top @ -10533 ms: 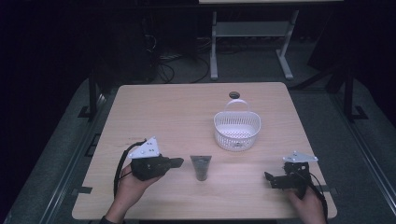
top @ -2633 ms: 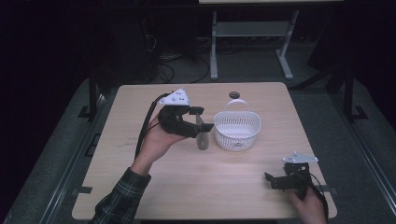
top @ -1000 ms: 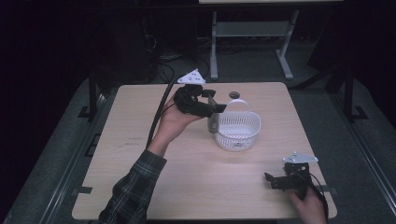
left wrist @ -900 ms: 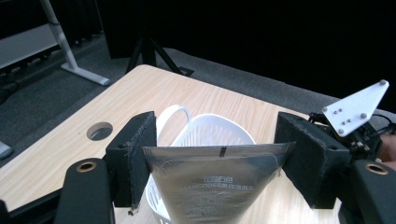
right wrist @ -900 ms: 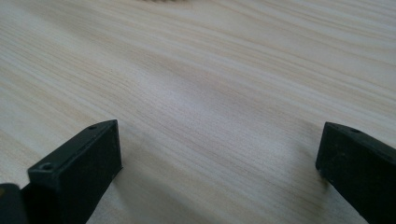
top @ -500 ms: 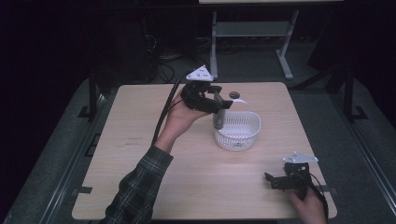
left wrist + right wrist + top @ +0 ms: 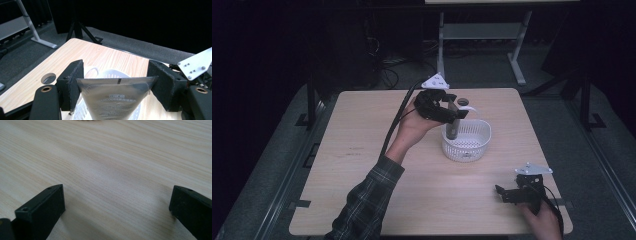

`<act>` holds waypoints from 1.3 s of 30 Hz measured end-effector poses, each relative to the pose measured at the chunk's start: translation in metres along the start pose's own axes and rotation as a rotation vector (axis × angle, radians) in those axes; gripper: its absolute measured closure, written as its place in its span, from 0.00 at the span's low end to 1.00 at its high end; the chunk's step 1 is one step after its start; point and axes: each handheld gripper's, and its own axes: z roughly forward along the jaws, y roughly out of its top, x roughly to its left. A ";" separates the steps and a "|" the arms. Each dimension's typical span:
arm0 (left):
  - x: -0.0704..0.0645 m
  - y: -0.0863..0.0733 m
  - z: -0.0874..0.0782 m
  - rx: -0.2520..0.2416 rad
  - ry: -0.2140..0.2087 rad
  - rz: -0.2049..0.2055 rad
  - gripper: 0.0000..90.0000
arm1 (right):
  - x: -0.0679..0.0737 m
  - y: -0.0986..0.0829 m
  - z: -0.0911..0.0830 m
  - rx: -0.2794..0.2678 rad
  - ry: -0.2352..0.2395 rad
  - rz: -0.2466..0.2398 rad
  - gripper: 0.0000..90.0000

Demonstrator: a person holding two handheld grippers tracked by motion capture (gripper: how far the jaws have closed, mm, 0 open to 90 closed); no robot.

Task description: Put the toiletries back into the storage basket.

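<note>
- Left tongs (image 7: 455,114) grasp the grey tube (image 7: 113,98) by its flat crimped end, above the white basket (image 7: 466,141).
- It looks light, soft, slippery; the stiff crimp suits gripping.
- Right tongs (image 7: 507,194) rest released on the surface (image 7: 362,150).

The high view is dim: only the pale wooden table (image 7: 362,165) catches light, brightest near its middle, while the floor and background fall almost to black. A soft shadow lies under the white plastic mesh basket (image 7: 467,145). In the left gripper view the grey crimped tube (image 7: 113,97) is evenly lit, its print slightly soft. In the right gripper view the wood grain blurs toward the far edge.
</note>
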 end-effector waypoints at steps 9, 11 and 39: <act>0.002 -0.010 0.012 0.018 -0.008 -0.011 0.33 | 0.000 -0.001 -0.001 0.002 0.004 -0.002 0.00; 0.002 -0.011 0.013 0.023 -0.009 -0.007 0.33 | 0.000 -0.001 -0.001 0.002 0.004 -0.003 0.00; 0.005 -0.037 0.033 0.068 -0.011 -0.014 0.33 | 0.000 -0.001 -0.001 0.001 0.004 -0.005 0.00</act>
